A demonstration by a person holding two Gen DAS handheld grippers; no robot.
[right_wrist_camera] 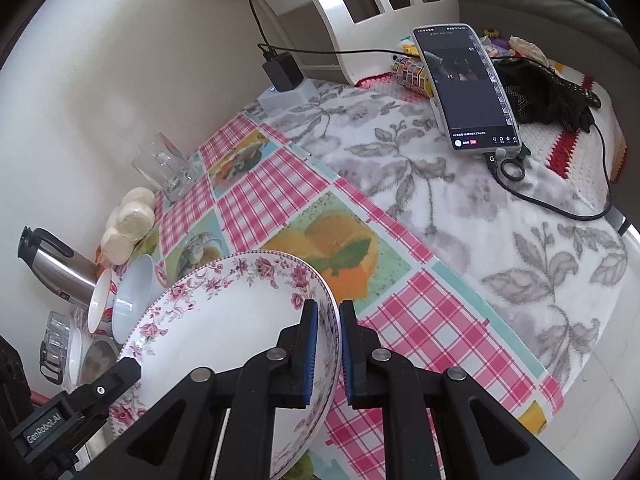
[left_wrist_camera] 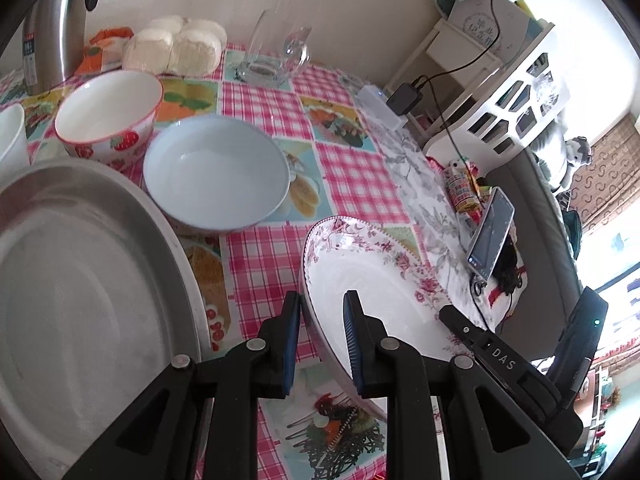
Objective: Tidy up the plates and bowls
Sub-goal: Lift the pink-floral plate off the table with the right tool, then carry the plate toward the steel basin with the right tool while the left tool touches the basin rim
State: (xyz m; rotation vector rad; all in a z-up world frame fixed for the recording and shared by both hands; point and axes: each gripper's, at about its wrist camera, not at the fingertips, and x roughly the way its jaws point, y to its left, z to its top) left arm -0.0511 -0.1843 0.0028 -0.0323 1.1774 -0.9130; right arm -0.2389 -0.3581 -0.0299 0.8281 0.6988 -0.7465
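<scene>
A white plate with a pink flower rim (left_wrist_camera: 376,272) is held tilted above the checked tablecloth. My left gripper (left_wrist_camera: 322,320) straddles its near left rim, one finger on each side, and appears shut on it. My right gripper (right_wrist_camera: 328,324) is shut on the opposite rim of the same plate (right_wrist_camera: 224,320). The right gripper's finger also shows in the left wrist view (left_wrist_camera: 472,332). A pale blue bowl (left_wrist_camera: 216,172), a strawberry bowl (left_wrist_camera: 108,114) and a large steel dish (left_wrist_camera: 80,280) stand to the left.
A steel kettle (left_wrist_camera: 52,36), white buns (left_wrist_camera: 176,46) and drinking glasses (left_wrist_camera: 276,56) stand along the wall. A phone (right_wrist_camera: 468,88) on a stand with its cable, a charger (right_wrist_camera: 282,68) and a white rack (right_wrist_camera: 360,12) are at the right on the flowered cloth.
</scene>
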